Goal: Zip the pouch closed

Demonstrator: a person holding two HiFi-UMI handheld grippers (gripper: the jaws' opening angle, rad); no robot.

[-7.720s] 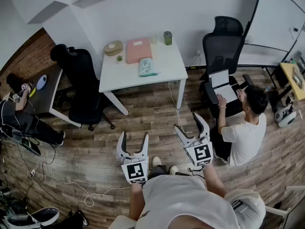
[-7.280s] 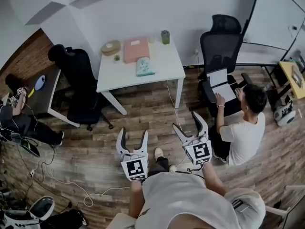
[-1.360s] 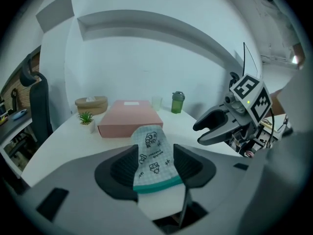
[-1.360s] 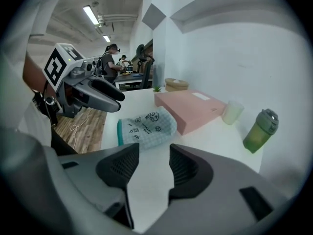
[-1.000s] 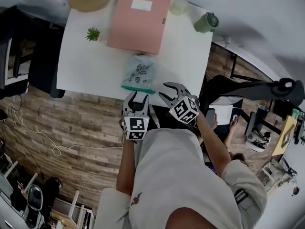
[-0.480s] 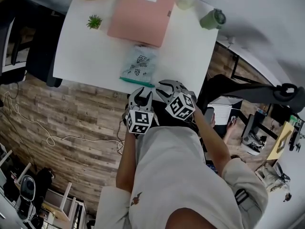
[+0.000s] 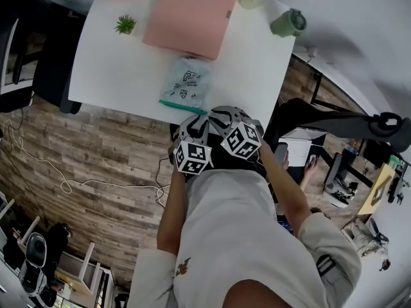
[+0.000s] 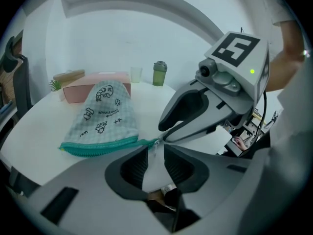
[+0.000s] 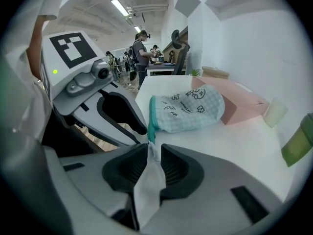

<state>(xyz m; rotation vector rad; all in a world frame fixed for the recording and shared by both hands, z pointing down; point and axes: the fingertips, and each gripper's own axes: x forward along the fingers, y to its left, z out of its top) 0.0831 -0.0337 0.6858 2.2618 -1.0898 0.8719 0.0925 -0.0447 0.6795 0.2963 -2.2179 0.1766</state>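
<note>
Hovering at the zipper end of the pouch, the left gripper and right gripper are just closing narrow jaws around it, clamping nothing yet, so zipping is seemingly waiting.

The pouch is a soft, pale mint checked bag printed with small dark cartoon figures. It lies flat on the white table, close to the near edge. Its rounded closed end lies just beside the pink box. A teal zipper runs the full width of its straight edge, which faces the table's near edge. The mouth is pressed flat; whether the teeth are joined cannot be made out.
</note>
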